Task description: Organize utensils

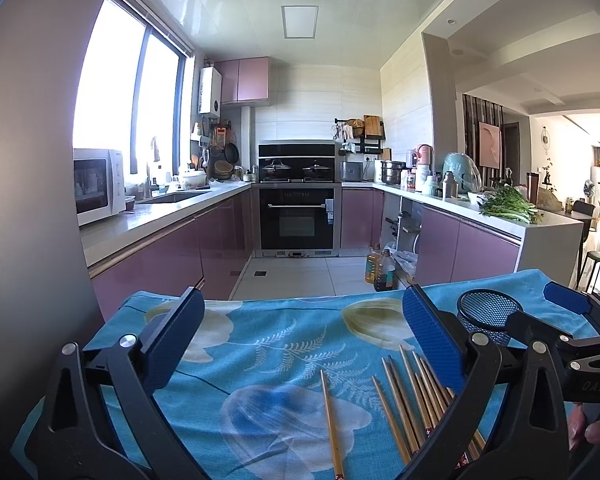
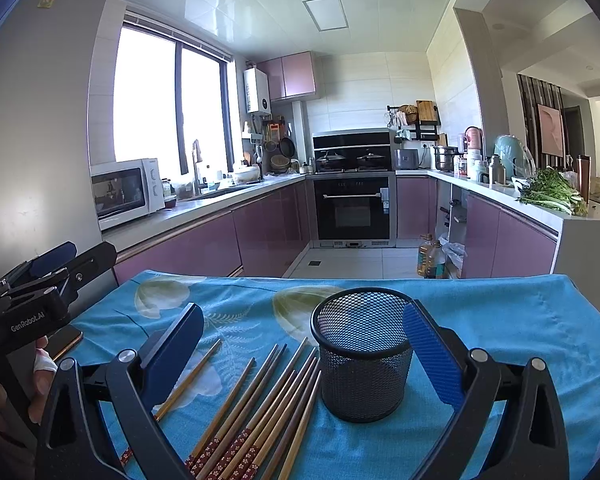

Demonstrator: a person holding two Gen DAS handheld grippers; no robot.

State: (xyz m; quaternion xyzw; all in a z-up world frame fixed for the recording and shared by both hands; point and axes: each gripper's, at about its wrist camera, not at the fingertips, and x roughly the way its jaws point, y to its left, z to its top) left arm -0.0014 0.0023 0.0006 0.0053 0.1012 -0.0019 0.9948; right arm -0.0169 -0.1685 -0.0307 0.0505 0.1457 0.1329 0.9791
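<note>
Nothing is looking sorted yet: the mesh cup (image 2: 362, 354) is standing upright on the blue cloth (image 2: 520, 320) and appears to be holding nothing, while the chopsticks (image 2: 260, 412) are all lying loose on the cloth just left of it, one (image 1: 331, 424) lying apart from the bunch. The left gripper (image 1: 300, 344) and the right gripper (image 2: 304, 356) are both hovering over the table with jaws spread wide, gripping nothing. Every stick is still waiting to be lifted and dropped into the cup.
</note>
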